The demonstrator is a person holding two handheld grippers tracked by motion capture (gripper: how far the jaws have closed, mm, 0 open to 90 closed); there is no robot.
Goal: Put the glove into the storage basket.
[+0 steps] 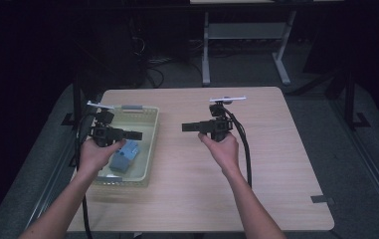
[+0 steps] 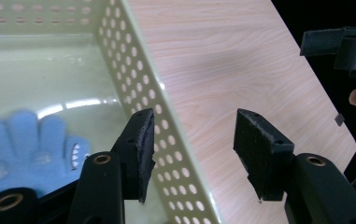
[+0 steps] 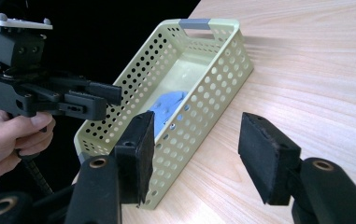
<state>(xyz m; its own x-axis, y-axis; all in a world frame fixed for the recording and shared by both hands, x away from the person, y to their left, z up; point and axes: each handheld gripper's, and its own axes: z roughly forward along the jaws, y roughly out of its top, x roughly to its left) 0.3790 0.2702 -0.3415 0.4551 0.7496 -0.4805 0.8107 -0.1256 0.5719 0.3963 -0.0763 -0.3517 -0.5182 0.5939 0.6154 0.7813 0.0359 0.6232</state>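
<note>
Wood-grain tabletop (image 1: 276, 164) fills your working area, with a dark floor and a white-legged frame beyond its far edge. Nearest you, your forearms enter from the near edge, each hand gripping a tool. Your left gripper (image 1: 136, 135) hangs over the pale green perforated basket (image 1: 149, 144), both jaws spread and grasping nothing; in the left gripper view one jaw sits above the basket interior and the other above the bare table, so the basket's right wall passes under the gap. That stance suggests either a reach into the basket or a withdrawal from it. The blue plush toy (image 2: 21, 149), finger-like lobes and a small toothed mouth visible, lies on the basket floor toward your end, below and just beside the left gripper. Your right gripper (image 1: 187, 127) is held above open table, well apart from the basket, jaws likewise released and empty, pointed toward the basket's side. Expect the perforated walls to limit any sideways approach; come from above. Free room lies across the centre and right of the table. A small grey tape mark (image 1: 322, 199) sits near the right edge.
</note>
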